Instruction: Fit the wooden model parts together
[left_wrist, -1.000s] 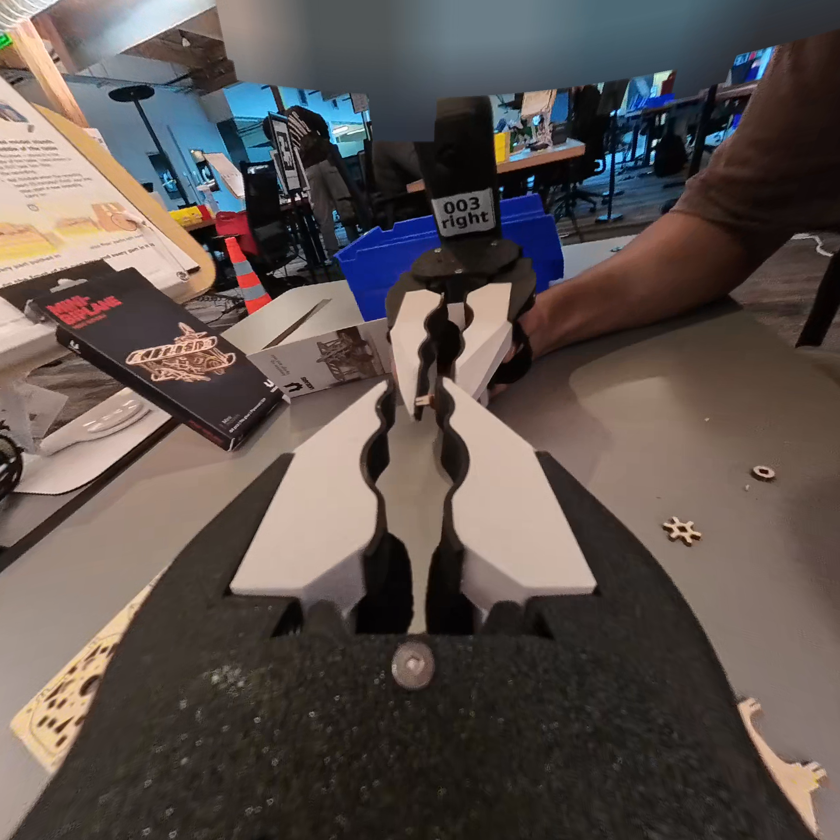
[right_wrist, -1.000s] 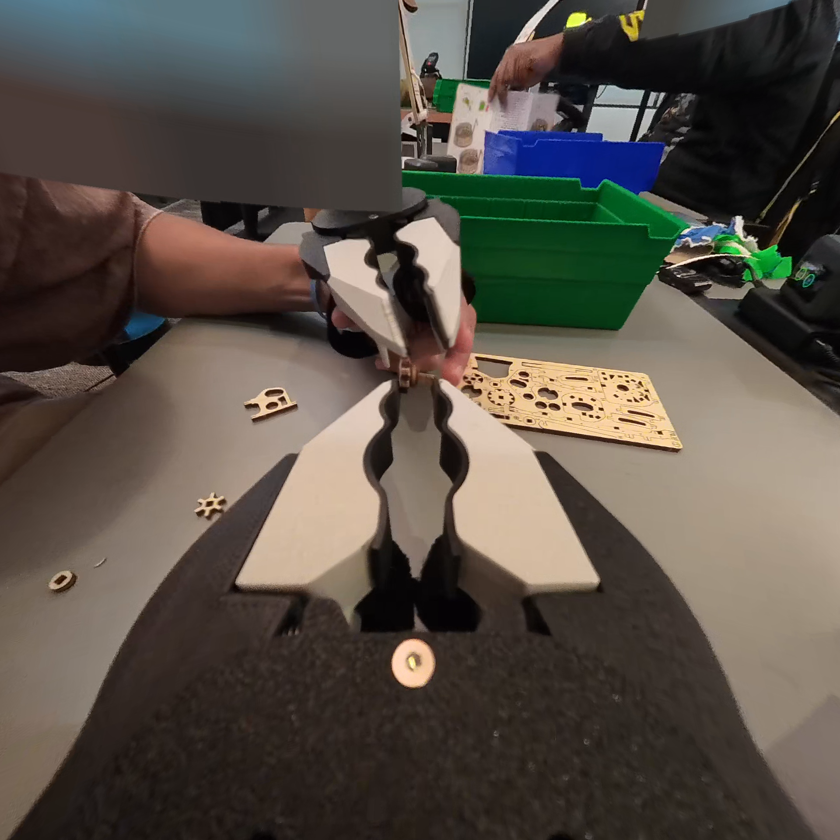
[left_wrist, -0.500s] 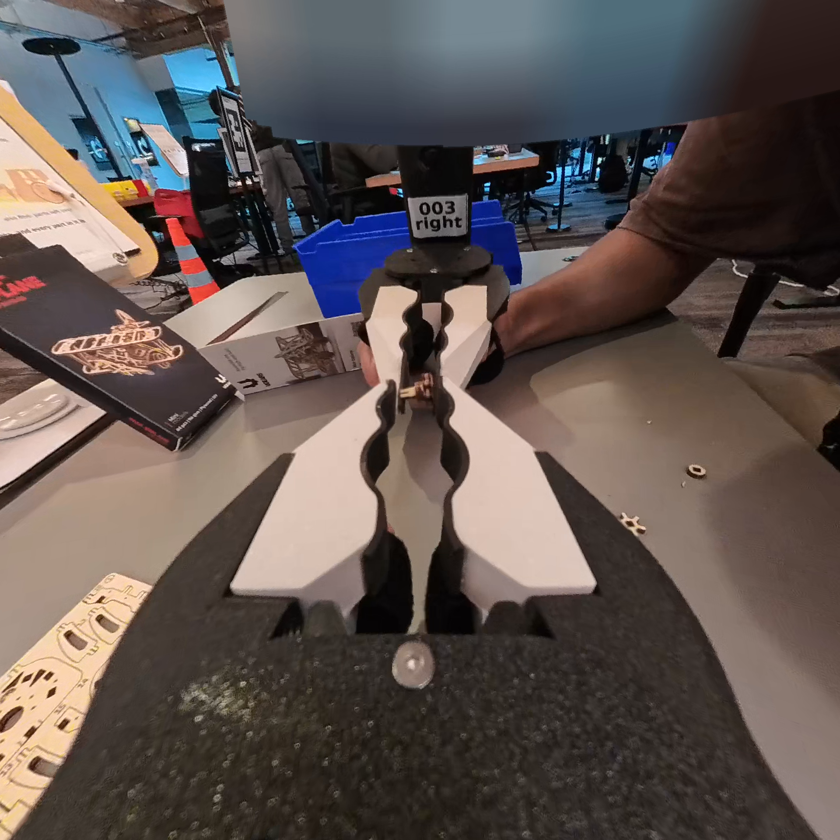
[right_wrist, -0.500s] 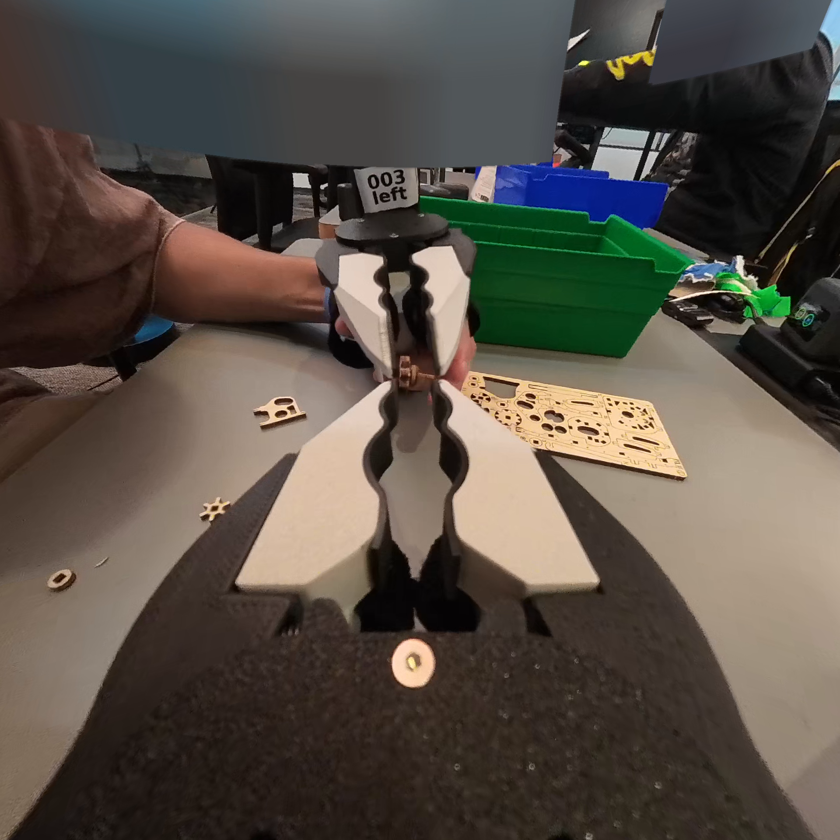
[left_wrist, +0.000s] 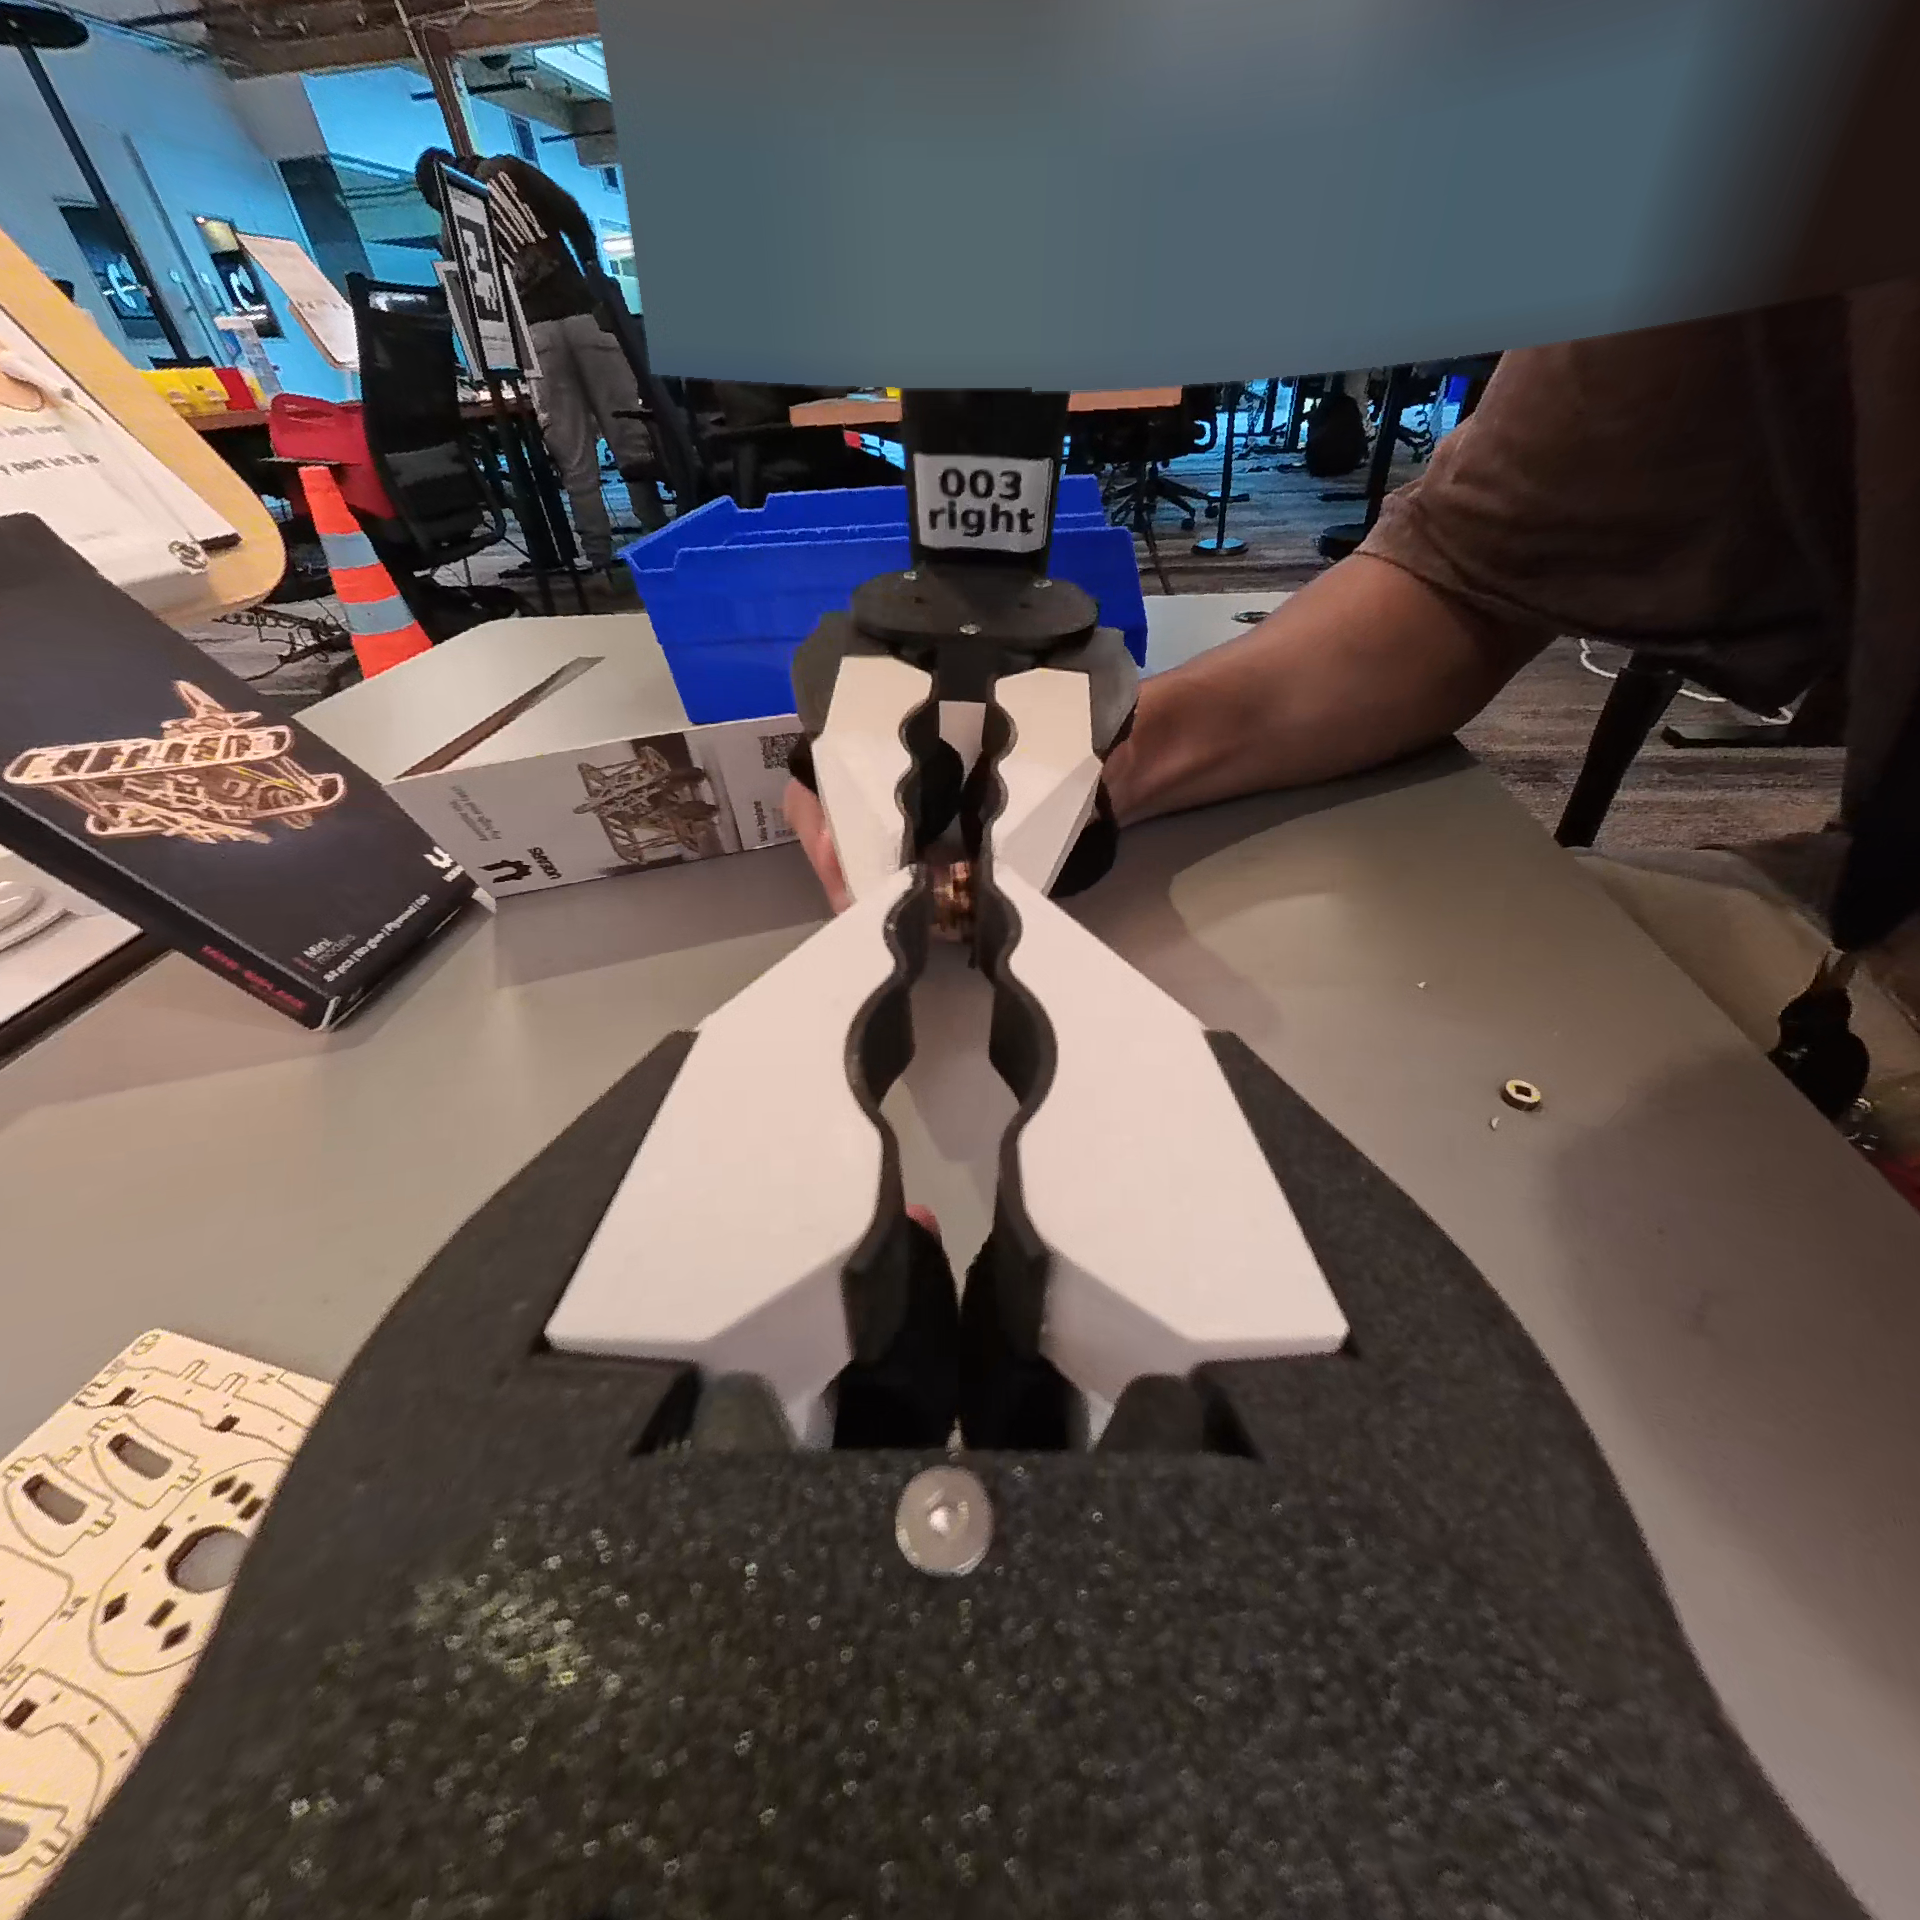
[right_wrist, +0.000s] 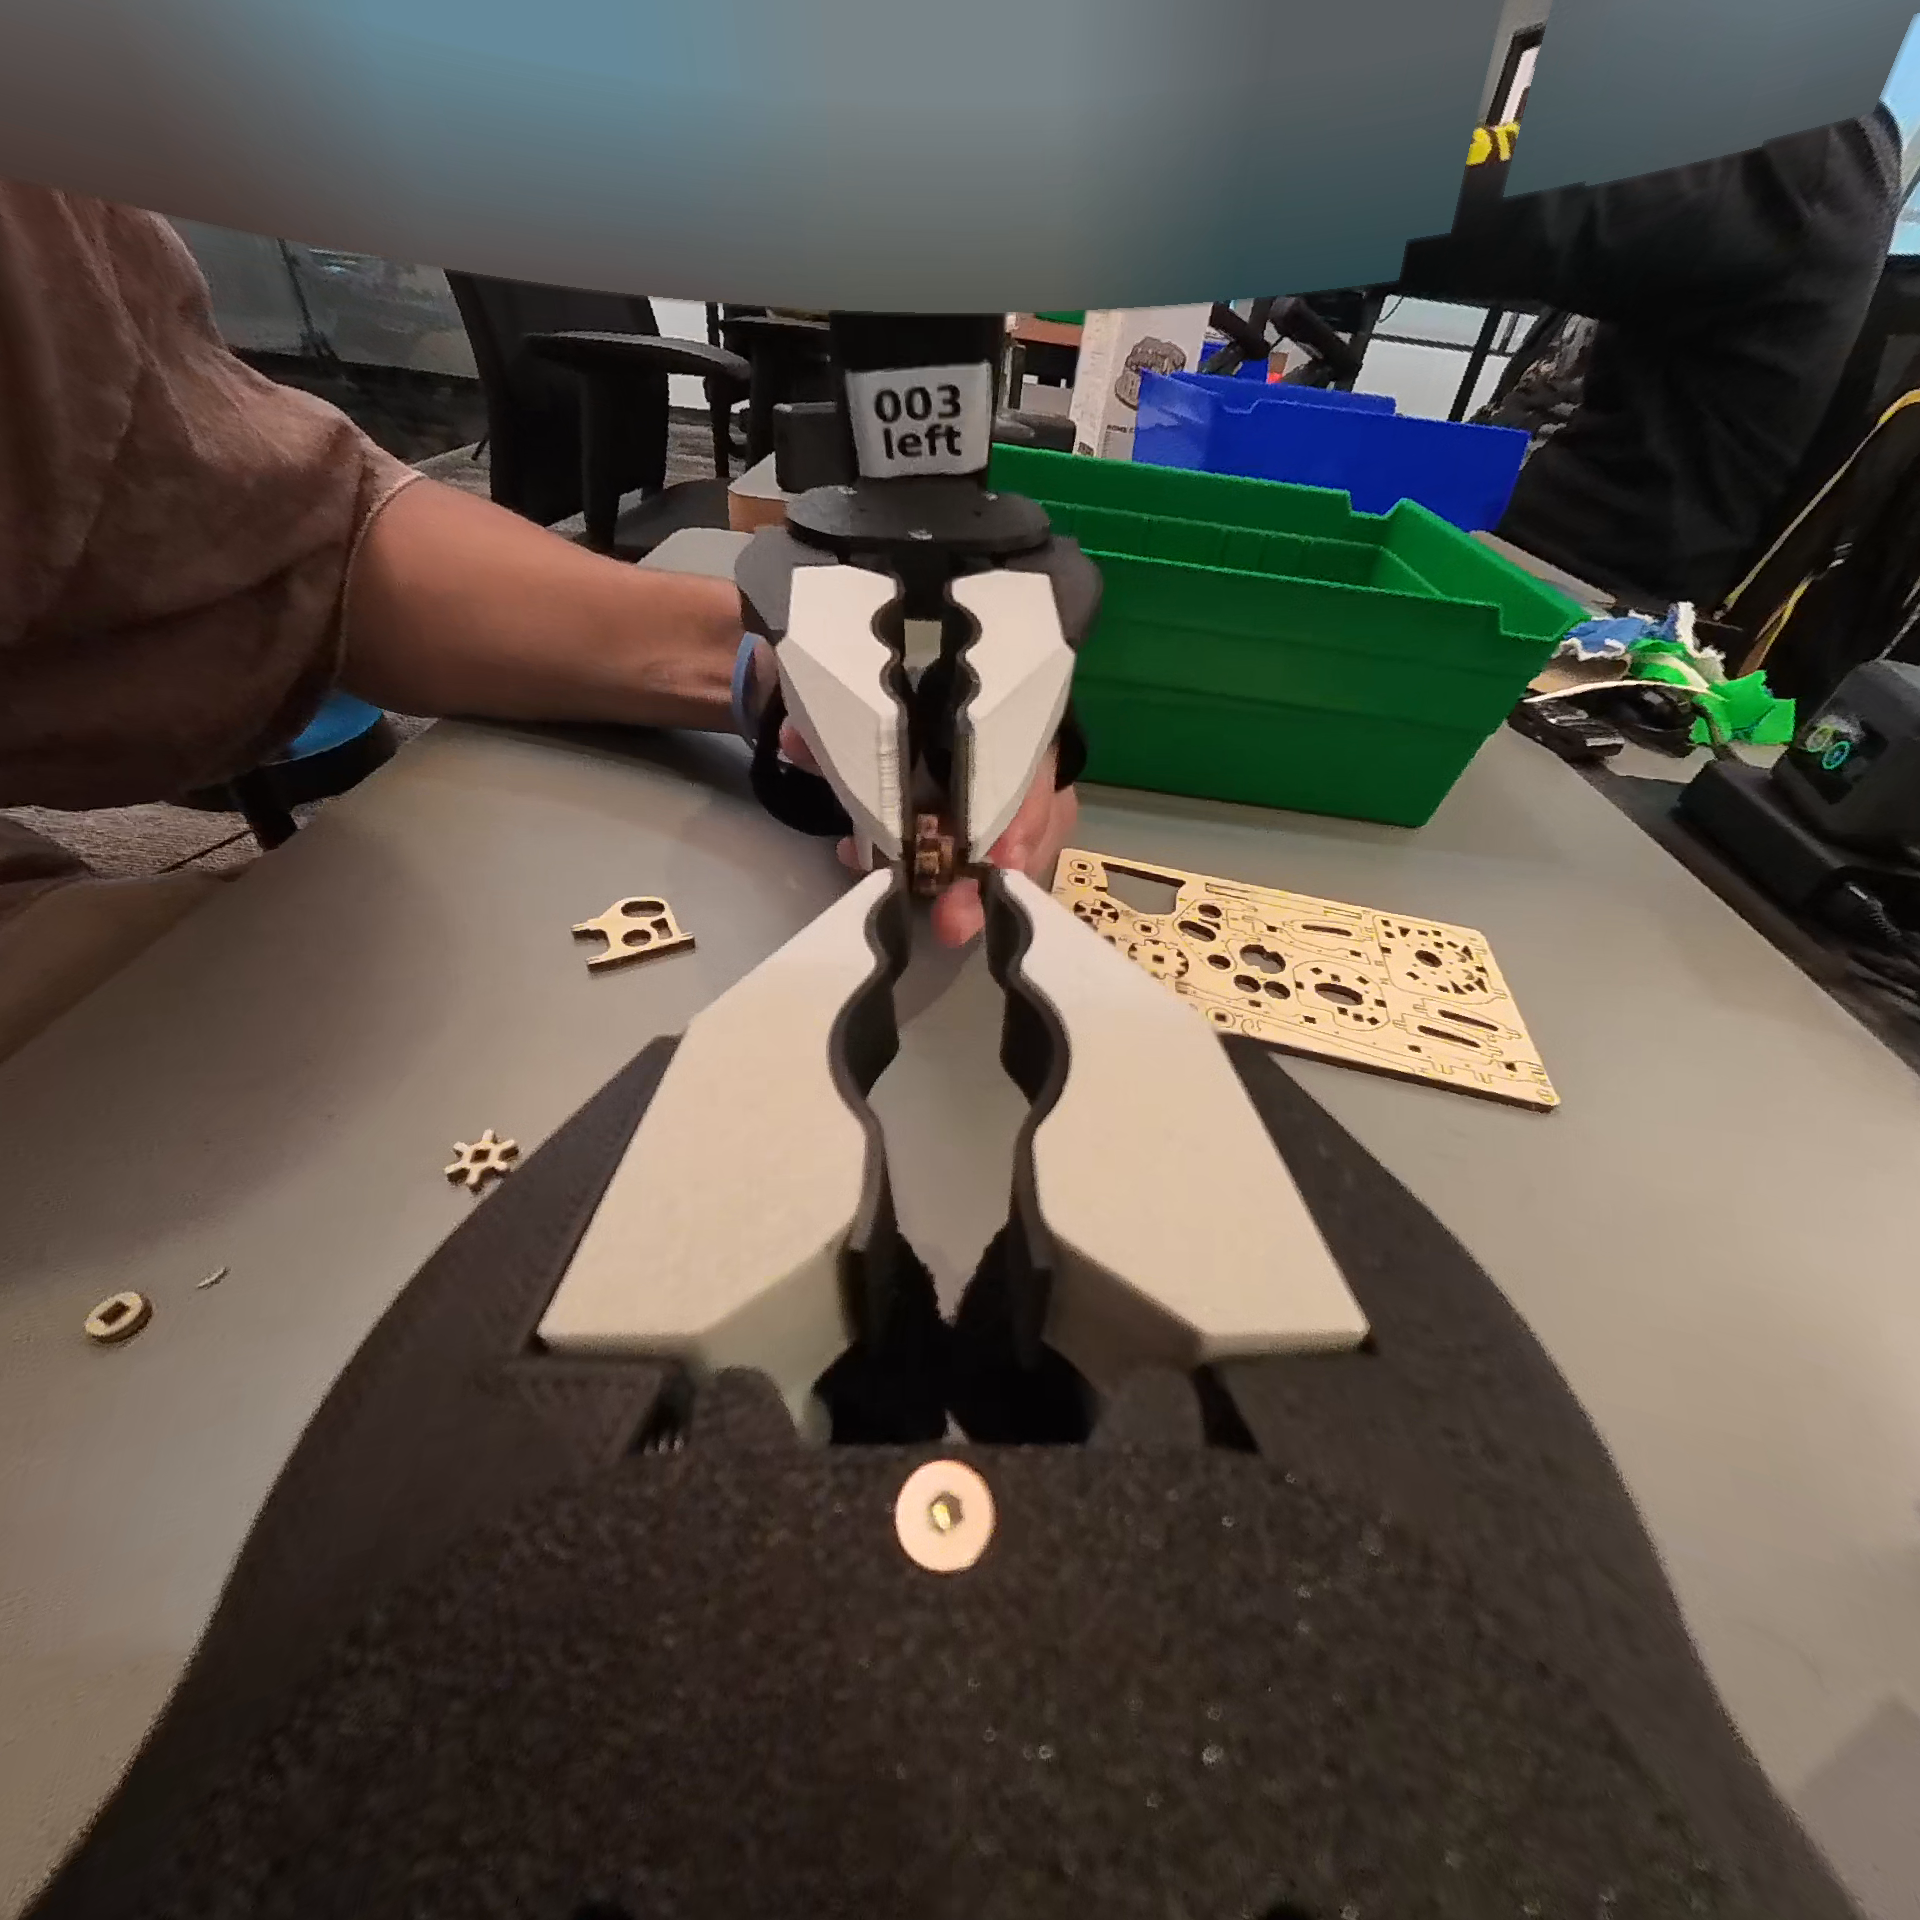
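Observation:
My left gripper (left_wrist: 948, 902) and my right gripper (right_wrist: 940, 891) face each other tip to tip above the grey table (right_wrist: 1662, 1195). Each is shut on a small wooden part. In the left wrist view the small wooden parts (left_wrist: 951, 899) meet between the two sets of white fingertips, with the right gripper (left_wrist: 951, 868) just beyond. In the right wrist view the left gripper (right_wrist: 932, 836) pinches its small part (right_wrist: 932, 860) right at my right tips. How the parts join is hidden by the fingers.
A laser-cut wooden sheet (right_wrist: 1299, 966) lies right of the grippers, a green bin (right_wrist: 1299, 644) behind it. Loose wooden pieces (right_wrist: 634, 932), a small gear (right_wrist: 481, 1158) and a ring (right_wrist: 117, 1316) lie on the left. A black box (left_wrist: 208, 790), white box (left_wrist: 592, 810) and blue bin (left_wrist: 748, 603) stand behind. The tips of both grippers are at nearly the same place. The right tips stand about 12 cm off the small gear (right_wrist: 481, 1158).
Both grippers have levelled out and closed in on each other. The two small parts, apart a second ago, now meet at the fingertips.

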